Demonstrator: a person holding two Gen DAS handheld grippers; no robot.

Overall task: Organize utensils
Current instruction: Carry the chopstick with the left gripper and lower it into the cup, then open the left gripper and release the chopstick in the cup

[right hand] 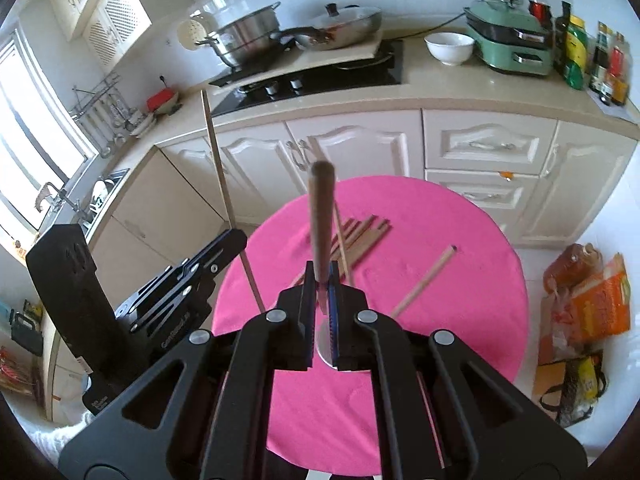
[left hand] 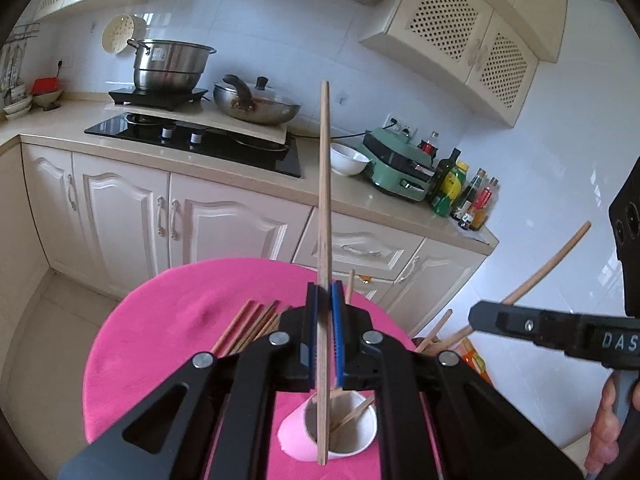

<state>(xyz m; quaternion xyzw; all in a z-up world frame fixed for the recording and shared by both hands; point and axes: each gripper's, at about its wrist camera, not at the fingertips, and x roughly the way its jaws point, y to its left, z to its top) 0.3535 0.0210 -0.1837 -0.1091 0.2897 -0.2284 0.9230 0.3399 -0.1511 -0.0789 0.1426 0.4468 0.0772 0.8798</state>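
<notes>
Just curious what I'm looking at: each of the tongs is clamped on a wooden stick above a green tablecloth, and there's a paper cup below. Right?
Not quite: the tablecloth is pink, not green, as the right wrist view shows plainly. The rest holds: the left tongs grip a chopstick, the right tongs grip a thicker wooden handle, and the paper cup sits below.

A steel pot [left hand: 170, 65] was set on a black hob [left hand: 192, 138], with a lidded wok [left hand: 256, 104] placed beside it on a pale board [left hand: 240, 126]. A white bowl [left hand: 349, 159] was seen on the beige counter [left hand: 100, 144], just beside a green cooker [left hand: 400, 170]. Bottles [left hand: 468, 194] were grouped at the counter's end. Cream cabinets [left hand: 132, 208] were fitted below, and lattice-door cupboards [left hand: 472, 36] were hung on the tiled wall [left hand: 280, 40]. A dish rack [right hand: 106, 108] and a sink [right hand: 102, 192] were placed near the window, and bags [right hand: 580, 320] were left on the floor.
</notes>
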